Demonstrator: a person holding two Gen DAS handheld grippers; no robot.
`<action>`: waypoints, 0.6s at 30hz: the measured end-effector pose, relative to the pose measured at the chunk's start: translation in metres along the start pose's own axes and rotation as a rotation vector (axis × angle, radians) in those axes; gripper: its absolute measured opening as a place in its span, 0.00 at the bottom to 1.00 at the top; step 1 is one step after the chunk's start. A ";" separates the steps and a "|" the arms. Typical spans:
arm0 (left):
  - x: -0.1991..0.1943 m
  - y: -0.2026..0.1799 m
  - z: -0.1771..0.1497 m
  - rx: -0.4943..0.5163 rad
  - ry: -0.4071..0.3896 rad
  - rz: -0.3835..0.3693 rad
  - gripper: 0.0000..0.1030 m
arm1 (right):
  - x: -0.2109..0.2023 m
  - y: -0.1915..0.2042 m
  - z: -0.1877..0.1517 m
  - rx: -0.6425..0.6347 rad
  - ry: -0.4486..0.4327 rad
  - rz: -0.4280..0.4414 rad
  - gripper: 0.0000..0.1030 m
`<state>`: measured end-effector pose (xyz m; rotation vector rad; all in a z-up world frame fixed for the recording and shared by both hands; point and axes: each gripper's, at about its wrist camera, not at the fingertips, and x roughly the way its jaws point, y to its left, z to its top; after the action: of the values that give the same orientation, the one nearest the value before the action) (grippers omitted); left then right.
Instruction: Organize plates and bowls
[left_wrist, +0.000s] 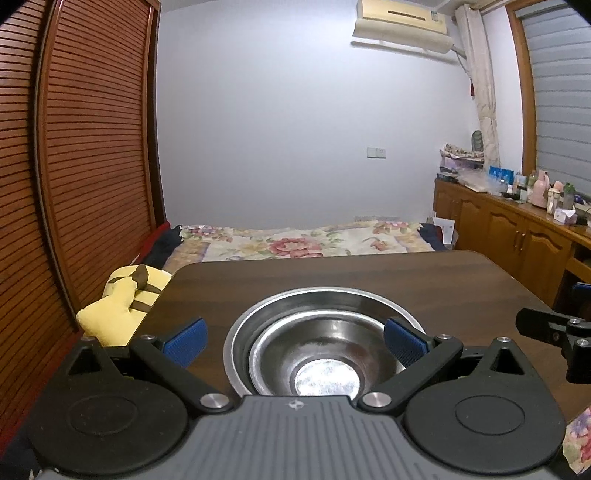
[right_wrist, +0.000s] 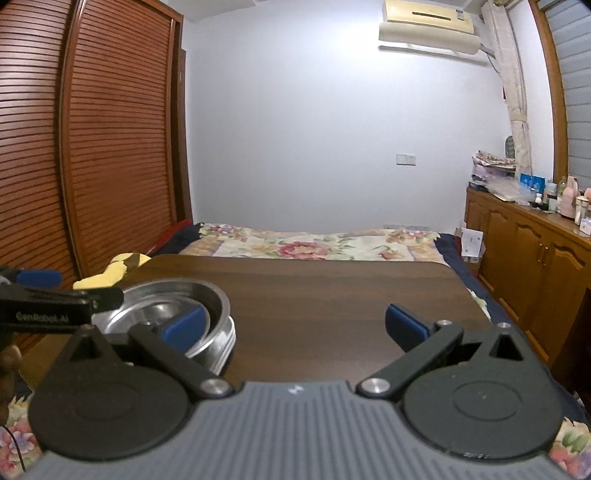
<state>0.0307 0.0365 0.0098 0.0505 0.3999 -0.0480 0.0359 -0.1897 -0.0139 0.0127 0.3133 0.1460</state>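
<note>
Over table (left_wrist: 332, 273), both tools (left_wrist: 295, 341) (right_wrist: 293, 326) level, spread.

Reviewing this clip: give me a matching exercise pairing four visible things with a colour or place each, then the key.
Things:
1. steel bowl
2. plush toy
3. air conditioner
4. wooden table

Descriptions:
A. yellow, beside the table's left edge
B. mounted high on the wall
C. nested inside a wider steel dish
D. dark brown, in front of the bed

Pairs: 1-C, 2-A, 3-B, 4-D
</note>
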 end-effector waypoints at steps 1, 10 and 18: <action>-0.001 -0.002 -0.001 -0.002 0.002 0.005 1.00 | -0.001 -0.001 -0.001 0.004 0.003 -0.003 1.00; -0.008 -0.017 -0.018 0.010 0.021 0.001 1.00 | -0.003 -0.007 -0.013 0.015 0.028 -0.011 1.00; -0.003 -0.023 -0.032 0.029 0.050 0.008 1.00 | 0.002 -0.014 -0.026 0.026 0.054 -0.035 1.00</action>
<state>0.0140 0.0154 -0.0193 0.0815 0.4487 -0.0446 0.0313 -0.2033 -0.0397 0.0286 0.3692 0.1077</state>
